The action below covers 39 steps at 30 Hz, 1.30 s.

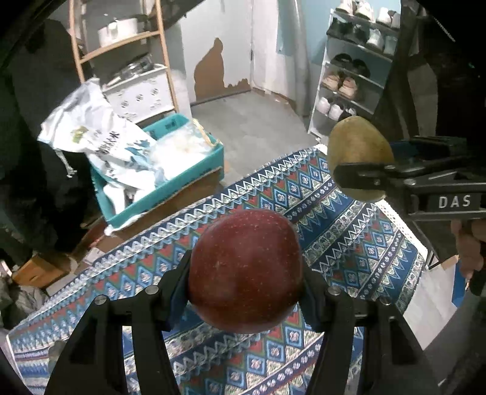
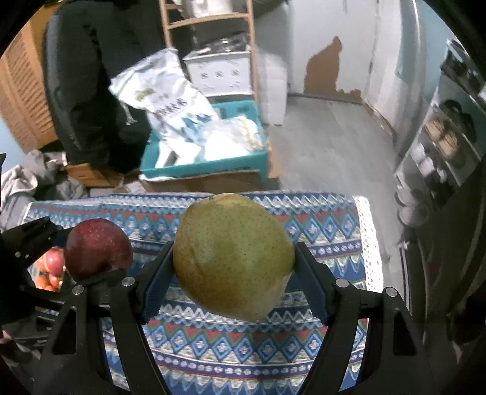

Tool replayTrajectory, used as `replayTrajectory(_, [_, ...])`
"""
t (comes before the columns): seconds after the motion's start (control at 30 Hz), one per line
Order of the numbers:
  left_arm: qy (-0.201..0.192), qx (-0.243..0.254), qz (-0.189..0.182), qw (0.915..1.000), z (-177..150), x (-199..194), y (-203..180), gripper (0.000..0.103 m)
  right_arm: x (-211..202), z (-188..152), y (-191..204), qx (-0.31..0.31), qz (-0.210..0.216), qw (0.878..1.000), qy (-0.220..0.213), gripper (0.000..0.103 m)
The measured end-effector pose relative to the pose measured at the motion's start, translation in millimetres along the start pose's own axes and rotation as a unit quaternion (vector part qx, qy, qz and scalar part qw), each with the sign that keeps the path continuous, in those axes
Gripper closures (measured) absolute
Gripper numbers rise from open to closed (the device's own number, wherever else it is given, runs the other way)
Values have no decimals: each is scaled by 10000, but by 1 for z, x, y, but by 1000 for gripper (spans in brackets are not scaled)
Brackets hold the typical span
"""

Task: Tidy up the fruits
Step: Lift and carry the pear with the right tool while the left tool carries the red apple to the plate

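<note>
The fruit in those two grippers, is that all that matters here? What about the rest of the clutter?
Part of the job:
red apple in the left gripper
green pear in the right gripper
more reddish fruit, partly hidden at lower left

Just lying about:
patterned tablecloth
teal crate with a printed bag
shoe rack
wooden shelf

The left gripper (image 1: 246, 299) is clamping a red apple (image 1: 246, 270) between both fingers, hovering above the patterned cloth (image 1: 349, 218). The right gripper (image 2: 234, 273) is gripping a green pear (image 2: 234, 255) the same way, above that cloth, to the left gripper's right, the two apart. A bare hand (image 1: 469, 246) is wrapping the right gripper's handle.
</note>
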<state>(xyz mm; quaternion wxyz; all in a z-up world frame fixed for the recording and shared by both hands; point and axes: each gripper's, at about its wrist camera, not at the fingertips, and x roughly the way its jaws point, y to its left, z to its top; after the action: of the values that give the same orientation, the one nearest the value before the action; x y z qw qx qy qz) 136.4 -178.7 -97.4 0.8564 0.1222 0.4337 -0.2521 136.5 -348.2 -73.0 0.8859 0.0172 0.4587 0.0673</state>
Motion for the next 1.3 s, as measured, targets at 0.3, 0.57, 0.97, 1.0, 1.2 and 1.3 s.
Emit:
replayTrajectory(0.3, [-207,-382,136,9990,-19,-55,35,40,-25,14,49,-345,360,9984,-249,27])
replayTrajectory(0.57, [-387,-626,417,9964,-45,-100,71,40,-42,22,101,-733,668,9944,-363,27])
replayTrajectory(0.97, [-441,-1390,714,9867,-102,-143,142,40,-40,27,186,-1275,1207,9840,-316,27])
replayTrajectory(1.0, [-433,-1447,746,9857,-108,-145,148,40,-38,27,195,-1318,1271,9827,-291,27])
replayTrajectory(1.2, [-331,-1870,842,9782,-141,-151,185,40,-20,25,234,-1485,1536,9769,-57,27])
replayTrajectory(1.3, [-274,-1988,929,9752,-156,-150,197,40,-7,24,254,-1543,1671,9738,96,27])
